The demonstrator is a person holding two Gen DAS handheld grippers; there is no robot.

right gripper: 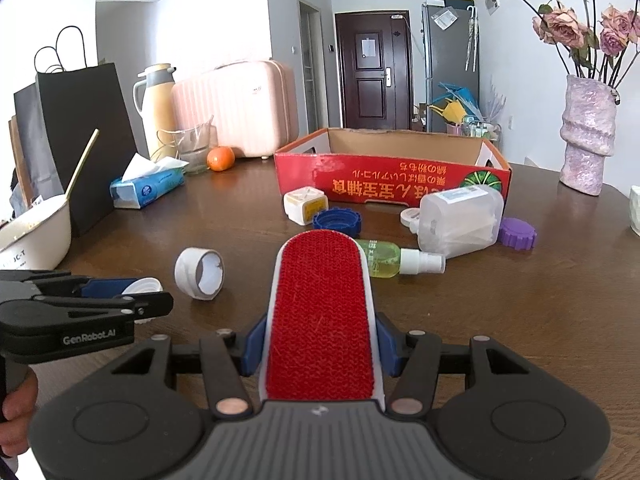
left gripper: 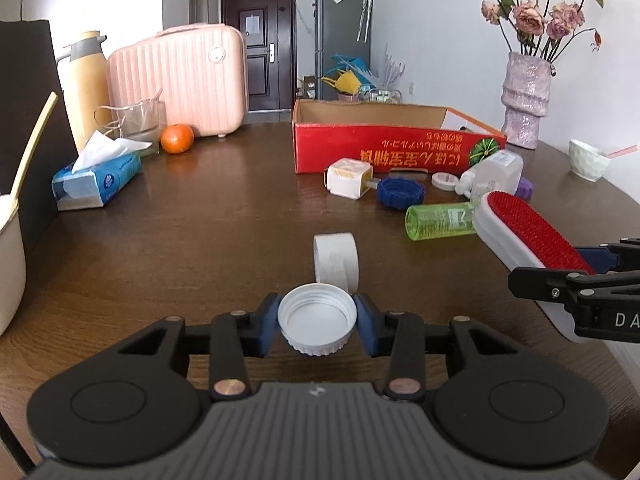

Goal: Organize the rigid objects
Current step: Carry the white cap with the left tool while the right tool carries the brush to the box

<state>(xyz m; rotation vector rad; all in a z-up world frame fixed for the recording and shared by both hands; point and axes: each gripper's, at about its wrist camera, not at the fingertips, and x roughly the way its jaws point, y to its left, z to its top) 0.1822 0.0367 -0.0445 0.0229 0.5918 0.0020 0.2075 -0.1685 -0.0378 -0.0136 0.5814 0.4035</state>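
Dark wooden bench (right gripper: 520, 320) carries scattered items before an open red cardboard box (right gripper: 392, 182), upper centre, whose visible interior appears empty: sorting is judged barely begun. Left claw (left gripper: 317, 318) is clamped on a white ribbed plastic cap (left gripper: 317, 320), mouth upward. Right claw (right gripper: 320, 340) is clamped on a white-framed red lint brush (right gripper: 320, 316), long axis pointing toward the box. White tape roll (right gripper: 200, 274), green spray bottle (right gripper: 386, 258) and blue lid (right gripper: 336, 220) remain loose.

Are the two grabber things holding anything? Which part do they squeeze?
Yes. The left gripper squeezes a white bottle cap by its ribbed rim. The right gripper squeezes the red lint brush by its white sides.
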